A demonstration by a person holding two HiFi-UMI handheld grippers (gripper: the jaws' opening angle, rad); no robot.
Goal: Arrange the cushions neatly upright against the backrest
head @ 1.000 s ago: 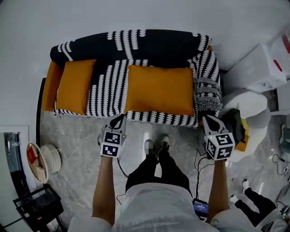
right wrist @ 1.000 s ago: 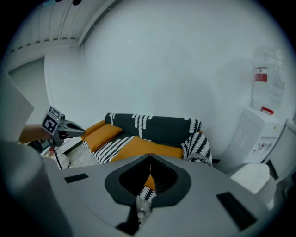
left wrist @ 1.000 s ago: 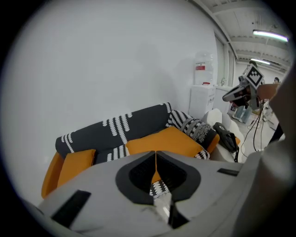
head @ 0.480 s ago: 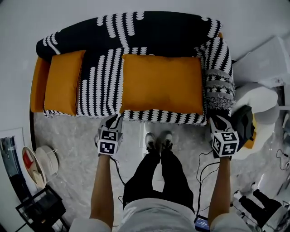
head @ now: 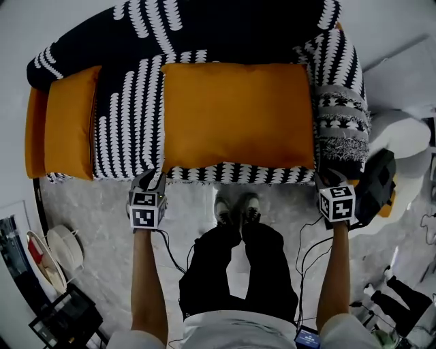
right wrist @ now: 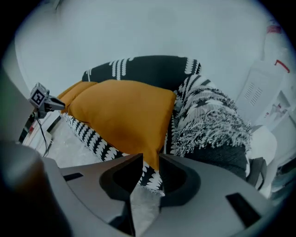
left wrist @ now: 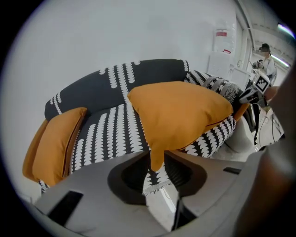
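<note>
An orange rectangular large cushion (head: pixel 238 116) lies flat on the seat of a sofa (head: pixel 129 116), broad face up. Its long axis runs side to side along the seat. One long edge faces the dark backrest (head: pixel 225 20); the other lies along the seat's front edge, with both front corners poking over it. A small cushion (head: pixel 68 123), also orange, stands on edge at the sofa's left end, leaning on the orange armrest, its long axis running front to back.

The left gripper (head: pixel 153 178) points steeply down at the large cushion's front left corner. In the left gripper view its jaws have just been opening and stand apart, with that corner of the large cushion (left wrist: pixel 180 115) hanging between them, not clamped. The right gripper (head: pixel 323 178) is at the front right corner. Its jaws have also just been opening and stand apart, with that corner of the large cushion (right wrist: pixel 125 115) loose between them.

The sofa wears a black cover with rows of white scallop marks. A fringed black, white and grey throw (head: pixel 340 123) is draped over the right armrest, just beside the large cushion. The floor (head: pixel 102 232) is pale grey and marbled, and the wall (left wrist: pixel 115 37) behind is plain white. The person stands facing the sofa's front, shoes (head: pixel 235 208) between the two grippers.
</note>
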